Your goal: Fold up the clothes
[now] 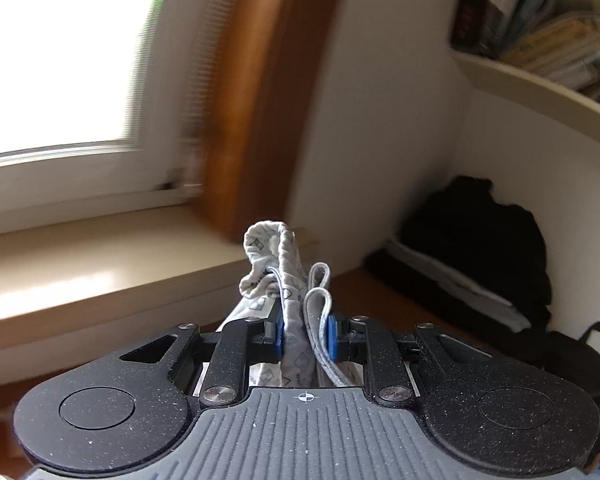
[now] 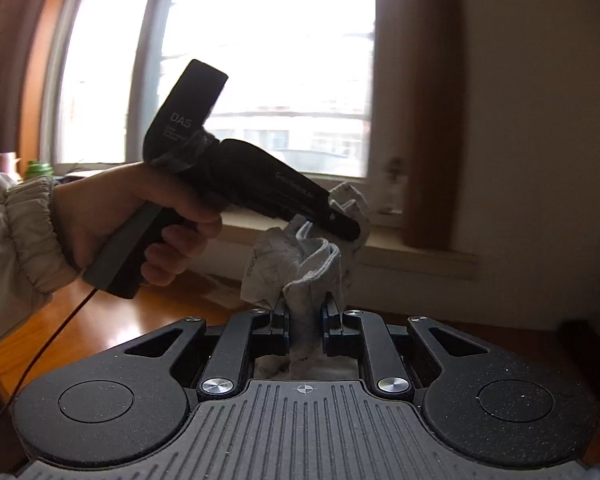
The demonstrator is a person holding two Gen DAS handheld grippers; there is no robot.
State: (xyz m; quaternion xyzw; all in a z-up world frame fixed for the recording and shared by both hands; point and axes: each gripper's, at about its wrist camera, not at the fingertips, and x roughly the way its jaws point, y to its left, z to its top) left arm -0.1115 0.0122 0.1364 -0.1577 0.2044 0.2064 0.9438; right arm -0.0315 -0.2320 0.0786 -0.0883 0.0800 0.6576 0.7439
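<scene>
A light grey garment (image 1: 290,276) printed with small diamonds is bunched between the blue pads of my left gripper (image 1: 305,336), which is shut on it; a piped hem loops out beside the right pad. In the right wrist view the same garment (image 2: 300,268) rises from my right gripper (image 2: 306,322), also shut on a fold of it. Just beyond, a person's hand (image 2: 112,208) holds the left gripper (image 2: 342,226), whose tip is buried in the upper part of the cloth. Both grippers are lifted above the table, close together. The rest of the garment hangs out of sight below.
A wooden table (image 2: 100,316) lies below. A pale window sill (image 1: 100,272) and a bright window (image 2: 268,60) are ahead. A black pile of clothes (image 1: 480,248) sits in the corner, a black bag (image 1: 588,352) beside it, and a bookshelf (image 1: 540,80) hangs above.
</scene>
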